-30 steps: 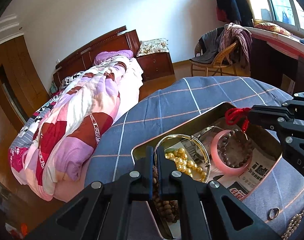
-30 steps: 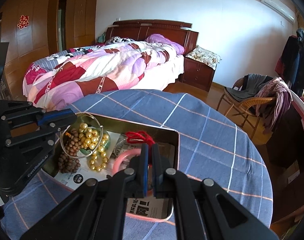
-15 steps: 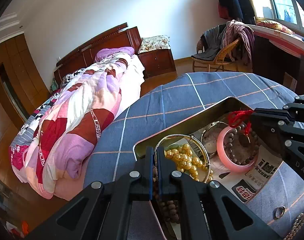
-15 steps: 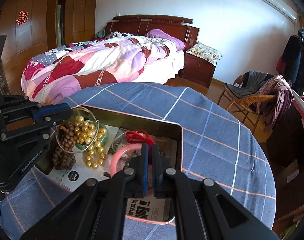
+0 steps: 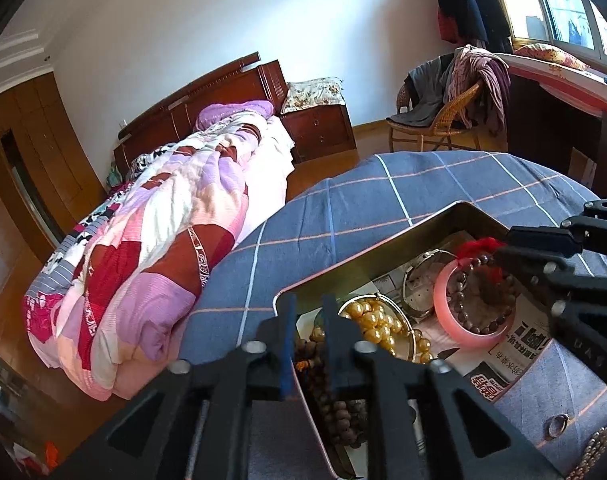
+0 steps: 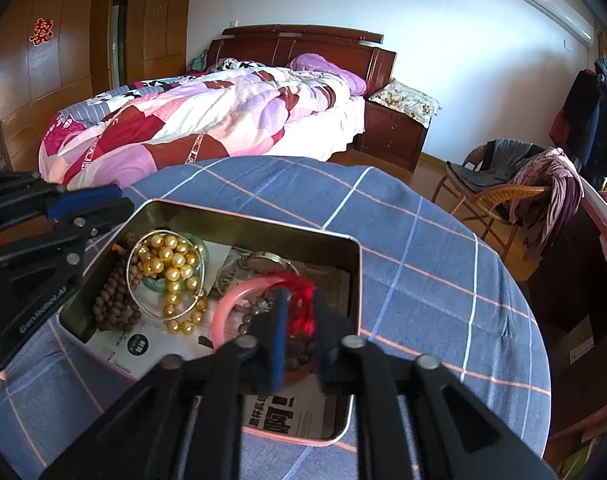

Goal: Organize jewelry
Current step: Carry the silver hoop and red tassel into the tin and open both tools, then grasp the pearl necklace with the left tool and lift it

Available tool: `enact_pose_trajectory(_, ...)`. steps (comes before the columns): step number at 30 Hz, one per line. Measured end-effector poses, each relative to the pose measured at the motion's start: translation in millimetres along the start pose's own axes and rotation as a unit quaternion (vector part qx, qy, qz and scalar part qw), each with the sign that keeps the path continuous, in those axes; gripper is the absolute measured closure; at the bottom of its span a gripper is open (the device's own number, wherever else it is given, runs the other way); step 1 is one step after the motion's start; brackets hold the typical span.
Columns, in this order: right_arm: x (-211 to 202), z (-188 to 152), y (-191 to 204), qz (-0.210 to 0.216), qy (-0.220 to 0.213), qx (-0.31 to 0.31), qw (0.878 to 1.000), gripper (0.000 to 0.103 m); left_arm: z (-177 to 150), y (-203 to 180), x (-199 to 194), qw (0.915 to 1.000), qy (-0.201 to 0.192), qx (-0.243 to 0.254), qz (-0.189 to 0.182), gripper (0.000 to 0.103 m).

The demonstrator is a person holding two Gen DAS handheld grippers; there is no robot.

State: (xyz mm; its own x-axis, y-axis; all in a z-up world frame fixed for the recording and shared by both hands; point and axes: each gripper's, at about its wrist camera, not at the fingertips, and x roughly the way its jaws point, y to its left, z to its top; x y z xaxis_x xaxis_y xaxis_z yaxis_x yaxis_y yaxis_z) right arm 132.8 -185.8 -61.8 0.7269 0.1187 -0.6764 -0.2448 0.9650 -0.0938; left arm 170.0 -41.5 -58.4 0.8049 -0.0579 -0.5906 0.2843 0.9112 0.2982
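Both tongs have just been opening over the tin [image 6: 355,264] on the desk [image 6: 423,248]: left tongs [image 5: 308,312] released at its nine o'clock corner, nothing between; right tongs [image 6: 299,312] straddling the red tassel [image 6: 303,292], pink bangle [image 6: 227,312] below.

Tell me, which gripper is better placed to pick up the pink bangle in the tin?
Right. The right gripper, open, hangs directly over the pink bangle; the left gripper is over the brown beads.
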Motion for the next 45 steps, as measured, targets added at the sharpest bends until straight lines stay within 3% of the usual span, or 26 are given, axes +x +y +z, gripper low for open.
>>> enact_pose_trajectory(1, 0.2, -1.2, -0.3, 0.001, 0.001, 0.000, 1.000, 0.065, -0.4, -0.2, -2.0, 1.0000, -0.004, 0.000, 0.008, 0.058)
enact_pose_trajectory(2, -0.2, -1.6, -0.3, 0.001, 0.000, 0.000, 1.000, 0.058, -1.0, 0.1, -4.7, 0.9998, -0.011, -0.001, 0.017, 0.036)
enact_pose_trajectory(3, -0.6, -2.3, -0.3, 0.001, 0.000, 0.001, 1.000, 0.058, -1.4, 0.8, -7.4, 0.9996, -0.017, -0.004, 0.021, 0.031)
enact_pose_trajectory(13, -8.8, -11.6, -4.9, -0.004, 0.007, 0.009, 1.000, 0.056, -10.4, 1.6, -20.9, 0.9997, -0.015, -0.014, 0.010, 0.031)
enact_pose_trajectory(20, -33.4, -36.7, -15.9, -0.012, 0.014, 0.032, 0.999, 0.047, -33.6, -11.3, -54.3, 0.9995, -0.019, -0.018, -0.018, 0.031)
enact_pose_trajectory(26, -60.7, -68.8, -28.6, -0.030, 0.019, 0.052, 0.998, 0.044, -67.5, -43.1, -81.0, 0.9982, -0.006, 0.005, -0.060, 0.031)
enact_pose_trajectory(29, -77.7, -88.4, -33.2, -0.032, 0.018, 0.059, 0.998, 0.037, -81.2, -58.8, -91.2, 0.9965, 0.007, 0.019, -0.081, 0.031)
enact_pose_trajectory(35, -93.6, -122.1, -32.3, -0.034, 0.038, 0.040, 0.998, 0.035, -97.4, -81.8, -114.1, 0.9921, 0.015, 0.050, -0.114, 0.031)
enact_pose_trajectory(45, -92.9, -128.8, -40.7, -0.045, 0.034, 0.051, 0.997, 0.033, -103.3, -121.0, -122.7, 0.9815, 0.021, 0.110, -0.155, 0.031)
